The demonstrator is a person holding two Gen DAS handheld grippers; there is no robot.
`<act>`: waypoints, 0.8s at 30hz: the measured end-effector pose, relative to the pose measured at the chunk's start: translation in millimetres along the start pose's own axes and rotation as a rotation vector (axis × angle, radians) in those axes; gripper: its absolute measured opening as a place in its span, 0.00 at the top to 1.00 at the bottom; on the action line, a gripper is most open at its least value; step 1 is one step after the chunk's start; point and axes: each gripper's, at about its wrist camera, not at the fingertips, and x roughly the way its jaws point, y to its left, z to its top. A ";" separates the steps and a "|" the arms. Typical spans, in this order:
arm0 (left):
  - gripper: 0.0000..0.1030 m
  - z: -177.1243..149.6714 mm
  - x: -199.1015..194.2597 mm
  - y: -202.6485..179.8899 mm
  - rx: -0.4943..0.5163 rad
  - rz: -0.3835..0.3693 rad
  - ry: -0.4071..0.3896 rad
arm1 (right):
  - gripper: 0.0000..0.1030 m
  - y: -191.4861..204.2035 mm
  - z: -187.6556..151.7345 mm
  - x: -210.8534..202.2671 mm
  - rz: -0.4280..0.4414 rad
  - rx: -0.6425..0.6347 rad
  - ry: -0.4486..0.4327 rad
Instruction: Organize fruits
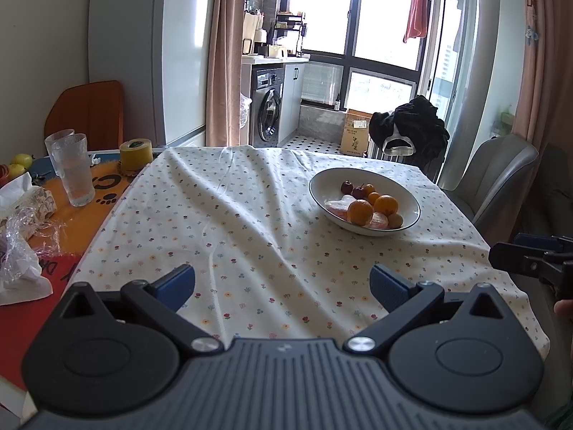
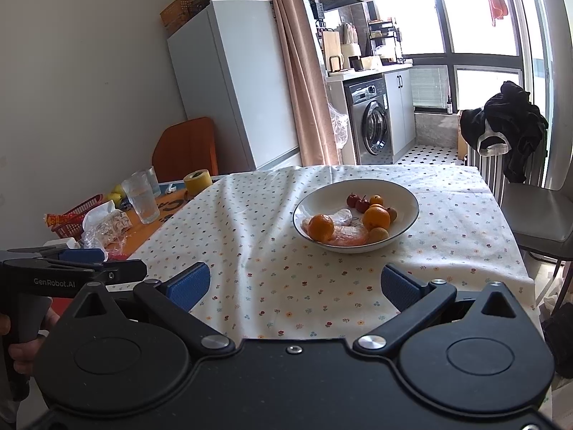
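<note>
Beyond the left tongs (image 1: 283, 286), which are spread wide and empty, the white bowl (image 1: 322, 179) sits on the cloth-covered counter (image 1: 215, 215), holding oranges (image 1: 360, 212), small red fruits (image 1: 346, 187) and wrapped pieces. Approach should likely stay low and straight toward the bowl.

Nearer the bowl (image 2: 408, 197), the right tongs (image 2: 295, 285) also gape empty. Taking one orange (image 2: 321, 228) at its widest part, gently, seems wisest; round fruit may roll.

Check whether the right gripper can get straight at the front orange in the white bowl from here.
Probably yes. The right gripper hovers with jaws wide open and empty, and only bare floral tablecloth lies between it and the white bowl. The front orange sits on top, near the rim.
</note>
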 end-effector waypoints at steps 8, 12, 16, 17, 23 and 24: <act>0.00 -0.3 -0.2 0.2 -0.002 0.000 0.000 | 0.00 -0.3 0.3 0.2 0.000 -0.001 -0.001; 0.00 -0.5 -0.4 0.1 -0.001 0.000 0.000 | 0.00 -0.8 -0.1 1.0 -0.001 -0.001 0.000; 0.00 -0.4 -0.5 0.2 -0.002 0.001 0.000 | 0.00 -0.8 -0.2 0.7 -0.002 -0.004 -0.001; 0.00 -0.3 -0.5 0.3 -0.002 0.001 0.000 | 0.00 -0.8 -0.2 0.6 -0.002 -0.003 -0.002; 0.00 -0.5 -0.6 0.5 -0.003 0.000 -0.001 | 0.00 -0.6 -0.4 0.4 -0.004 -0.006 -0.004; 0.00 -0.5 -0.7 0.5 -0.003 0.001 0.000 | 0.00 -0.5 -0.3 0.3 -0.005 -0.007 -0.003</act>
